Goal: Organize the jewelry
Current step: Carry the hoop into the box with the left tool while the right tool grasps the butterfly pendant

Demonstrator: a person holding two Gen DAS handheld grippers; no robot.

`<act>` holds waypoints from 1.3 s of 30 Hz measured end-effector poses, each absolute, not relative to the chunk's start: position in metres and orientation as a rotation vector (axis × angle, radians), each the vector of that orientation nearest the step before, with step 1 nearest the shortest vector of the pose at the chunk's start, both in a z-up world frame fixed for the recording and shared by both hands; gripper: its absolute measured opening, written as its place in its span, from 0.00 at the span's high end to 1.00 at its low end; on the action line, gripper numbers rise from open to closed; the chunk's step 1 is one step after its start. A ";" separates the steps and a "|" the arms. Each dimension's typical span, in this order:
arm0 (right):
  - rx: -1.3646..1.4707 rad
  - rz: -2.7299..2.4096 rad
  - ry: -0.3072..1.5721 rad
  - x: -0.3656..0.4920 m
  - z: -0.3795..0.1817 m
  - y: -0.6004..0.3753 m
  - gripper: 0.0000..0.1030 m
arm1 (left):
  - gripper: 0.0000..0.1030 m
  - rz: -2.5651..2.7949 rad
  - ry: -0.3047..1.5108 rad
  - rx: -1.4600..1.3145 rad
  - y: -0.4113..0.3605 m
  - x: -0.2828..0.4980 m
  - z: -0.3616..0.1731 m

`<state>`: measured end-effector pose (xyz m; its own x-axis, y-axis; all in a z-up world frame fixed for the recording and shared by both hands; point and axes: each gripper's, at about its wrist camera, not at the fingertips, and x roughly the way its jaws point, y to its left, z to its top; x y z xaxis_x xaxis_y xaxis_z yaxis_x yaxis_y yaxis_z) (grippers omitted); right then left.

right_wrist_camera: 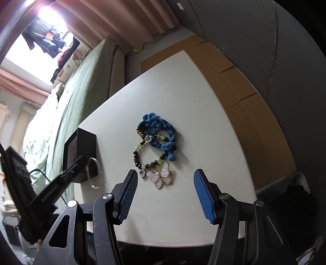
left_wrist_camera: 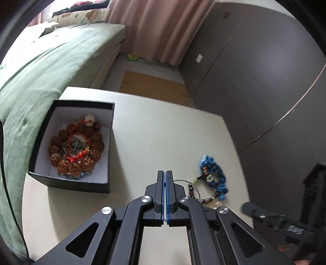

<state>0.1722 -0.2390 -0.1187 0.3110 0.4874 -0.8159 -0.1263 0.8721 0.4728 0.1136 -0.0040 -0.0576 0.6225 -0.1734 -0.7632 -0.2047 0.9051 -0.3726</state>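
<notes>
Jewelry left to sort lies in a small cluster on the white tabletop point(right_wrist_camera: 183, 85): a blue braided cord bracelet point(right_wrist_camera: 161, 132), a beaded bracelet point(right_wrist_camera: 140, 157) overlapping it, and a butterfly pendant point(right_wrist_camera: 160, 176) nearest the right tongs point(right_wrist_camera: 165, 179), which stand wide apart. Best to lower squarely over the pendant and pinch only it. Left tongs point(left_wrist_camera: 165, 173) are pressed together, empty, near the open black box point(left_wrist_camera: 81, 142) already holding pieces.

Daylight glares from the bright window point(right_wrist_camera: 43, 12); fisheye bends edges; soft shadows; motion blur at sides
</notes>
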 end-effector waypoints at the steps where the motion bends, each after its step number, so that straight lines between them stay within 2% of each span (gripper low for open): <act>1: 0.345 0.412 1.195 0.173 -0.121 -0.235 0.44 | 1.00 0.013 0.894 -0.467 -0.001 0.112 -0.053; 9: 0.167 0.366 1.238 0.181 -0.144 -0.198 0.44 | 1.00 0.036 0.845 -0.534 0.035 0.109 -0.040; 16: -0.066 0.329 1.193 0.172 -0.143 -0.162 0.44 | 1.00 0.062 0.818 -0.567 0.062 0.102 -0.034; 18: -0.143 0.325 1.170 0.169 -0.144 -0.151 0.52 | 1.00 0.077 0.812 -0.577 0.069 0.101 -0.034; 19: -0.181 0.325 1.162 0.166 -0.143 -0.146 0.60 | 1.00 0.083 0.810 -0.582 0.071 0.100 -0.033; 21: -0.202 0.335 1.156 0.164 -0.142 -0.141 0.60 | 1.00 0.097 0.804 -0.600 0.080 0.099 -0.034; 34: 0.019 0.473 1.061 0.155 -0.093 -0.148 0.60 | 1.00 0.139 0.750 -0.770 0.133 0.096 -0.043; 39: 0.138 0.568 1.023 0.164 -0.084 -0.146 0.60 | 0.98 0.153 0.793 -0.828 0.145 0.101 -0.049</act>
